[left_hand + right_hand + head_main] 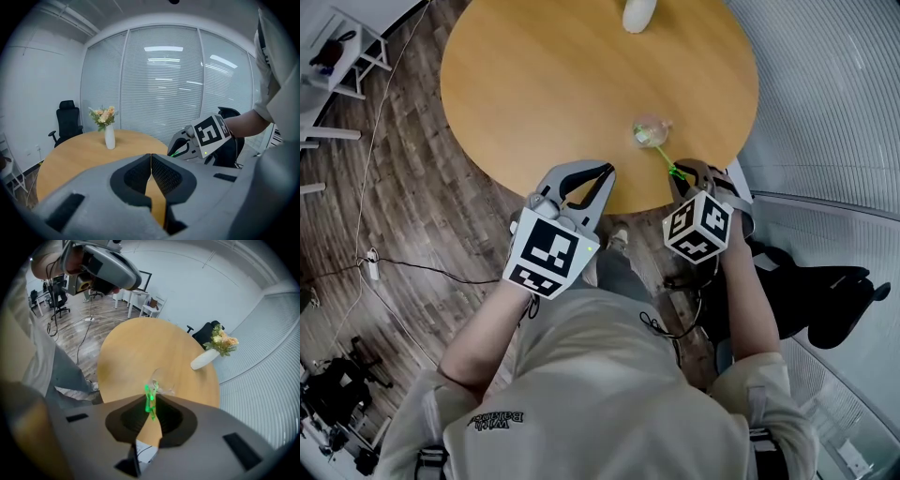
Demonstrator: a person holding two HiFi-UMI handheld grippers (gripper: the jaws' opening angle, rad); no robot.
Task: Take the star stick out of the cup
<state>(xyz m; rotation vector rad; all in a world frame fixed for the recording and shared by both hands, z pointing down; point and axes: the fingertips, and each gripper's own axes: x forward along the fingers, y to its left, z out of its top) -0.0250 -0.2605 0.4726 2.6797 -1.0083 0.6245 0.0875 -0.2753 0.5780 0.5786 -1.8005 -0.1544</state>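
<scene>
A clear cup (652, 128) stands near the round table's (534, 84) front right edge. A thin green star stick (664, 157) slants from the cup toward me. My right gripper (681, 175) is shut on its near end, just off the table's edge. In the right gripper view the green stick (150, 400) sits pinched between the jaws of the right gripper (151, 405), with the cup (162, 383) right behind it. I cannot tell whether the far end is inside the cup. My left gripper (607, 172) hovers shut and empty at the table's front edge; the left gripper (151, 158) shows its jaws touching.
A white vase (638, 13) with flowers stands at the table's far side, and the vase (109, 137) shows beyond my left jaws. An office chair (811, 291) is at my right. Cables (412, 267) lie on the wooden floor at left.
</scene>
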